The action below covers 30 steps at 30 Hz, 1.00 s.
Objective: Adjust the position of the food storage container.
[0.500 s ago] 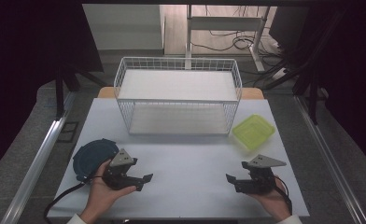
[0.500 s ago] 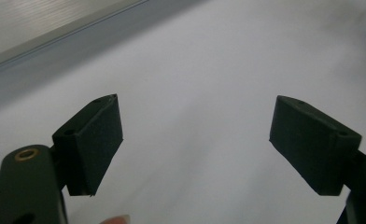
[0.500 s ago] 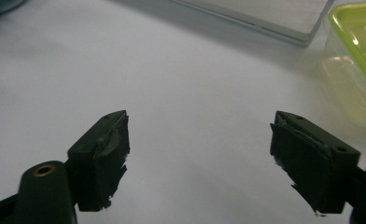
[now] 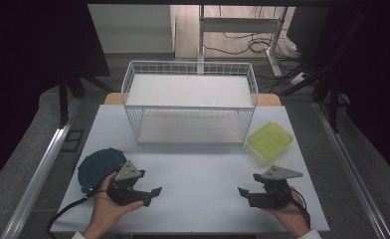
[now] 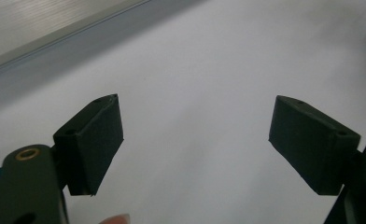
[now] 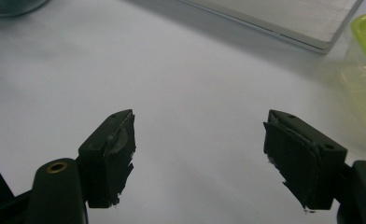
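White table (image 4: 203, 169): both tools open, empty; left tool (image 4: 150, 195), right tool (image 4: 243, 194).

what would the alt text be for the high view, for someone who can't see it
Seen from above, a person's hands hold the left tool and right tool, both open and empty, low over a white table. A dark blue lid lies beside the left tool, a yellow-green container sits ahead of the right, and a white wire basket stands at the far edge.

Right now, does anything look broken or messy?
Yes, a little: the right gripper has worn pads, with ragged, peeling edges. The blue lid and green container lie tidy on the table.
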Tool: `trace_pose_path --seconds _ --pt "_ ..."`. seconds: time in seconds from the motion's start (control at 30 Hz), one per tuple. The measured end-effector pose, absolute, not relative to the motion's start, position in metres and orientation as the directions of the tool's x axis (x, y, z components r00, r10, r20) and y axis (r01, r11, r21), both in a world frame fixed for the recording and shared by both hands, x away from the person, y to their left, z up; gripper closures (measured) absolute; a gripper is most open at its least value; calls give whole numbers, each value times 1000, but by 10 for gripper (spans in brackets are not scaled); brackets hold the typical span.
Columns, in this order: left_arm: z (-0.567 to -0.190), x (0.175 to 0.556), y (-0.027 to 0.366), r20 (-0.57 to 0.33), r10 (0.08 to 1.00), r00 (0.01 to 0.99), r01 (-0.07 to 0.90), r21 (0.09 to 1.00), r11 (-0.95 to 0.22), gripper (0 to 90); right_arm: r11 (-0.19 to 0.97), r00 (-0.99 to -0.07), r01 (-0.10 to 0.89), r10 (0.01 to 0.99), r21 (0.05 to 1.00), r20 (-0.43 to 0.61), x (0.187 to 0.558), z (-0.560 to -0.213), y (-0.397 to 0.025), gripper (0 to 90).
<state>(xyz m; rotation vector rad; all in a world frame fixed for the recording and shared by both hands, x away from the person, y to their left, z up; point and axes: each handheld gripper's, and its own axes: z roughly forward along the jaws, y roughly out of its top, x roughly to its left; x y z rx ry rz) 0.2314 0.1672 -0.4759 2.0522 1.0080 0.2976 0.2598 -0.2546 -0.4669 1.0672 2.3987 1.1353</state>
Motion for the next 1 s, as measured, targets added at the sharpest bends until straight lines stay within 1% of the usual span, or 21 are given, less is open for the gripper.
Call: trace_pose_path --seconds 0.1,0.27,0.33,0.4,0.47,0.53,0.57,0.6,0.73,0.8,0.83,0.87,0.9,0.93,0.97,1.0 --pt "-477 230 167 -119 745 656 553 747 -368 174 425 -690 510 721 748 61 261 -469 -254 247" --pt "-478 234 167 -128 742 658 562 740 -370 180 418 -684 517 727 747 67 263 -470 -256 249" --pt "-478 234 167 -125 745 655 566 735 -374 179 430 -687 511 724 744 54 264 -471 -256 249" --pt "-467 236 177 -105 763 638 557 747 -364 179 429 -686 512 726 745 53 265 -472 -256 249" --pt "-461 237 182 -107 771 628 556 755 -348 181 428 -684 513 727 744 54 265 -472 -256 250" --pt "-449 240 196 -118 787 606 557 769 -314 181 426 -683 512 729 746 53 264 -472 -255 251" --pt "-439 240 209 -125 801 585 562 775 -289 186 425 -684 509 728 749 51 264 -471 -254 252" --pt "-439 240 209 -125 801 585 562 775 -289 187 425 -684 509 728 749 51 264 -471 -254 252" --pt "-423 242 236 -115 831 545 574 773 -270 205 433 -689 509 723 744 51 265 -472 -253 258" --pt "-421 243 241 -109 837 537 576 772 -269 232 436 -689 510 723 742 49 265 -472 -254 258" --pt "-417 244 252 -105 847 521 584 768 -263 269 435 -685 512 727 741 47 264 -472 -254 258" --pt "-417 244 252 -105 847 521 584 768 -263 313 435 -685 512 727 741 47 264 -472 -254 258" --pt "-416 244 257 -105 851 515 587 767 -260 313 433 -684 512 728 742 47 264 -472 -254 258" --pt "-415 245 261 -104 856 507 591 764 -258 388 433 -682 512 730 742 45 264 -472 -254 256" --pt "-415 246 270 -97 863 496 598 759 -258 424 435 -682 512 730 740 42 264 -472 -254 255" --pt "-415 246 270 -97 863 496 598 759 -258 452 435 -682 512 730 740 42 264 -472 -254 255"
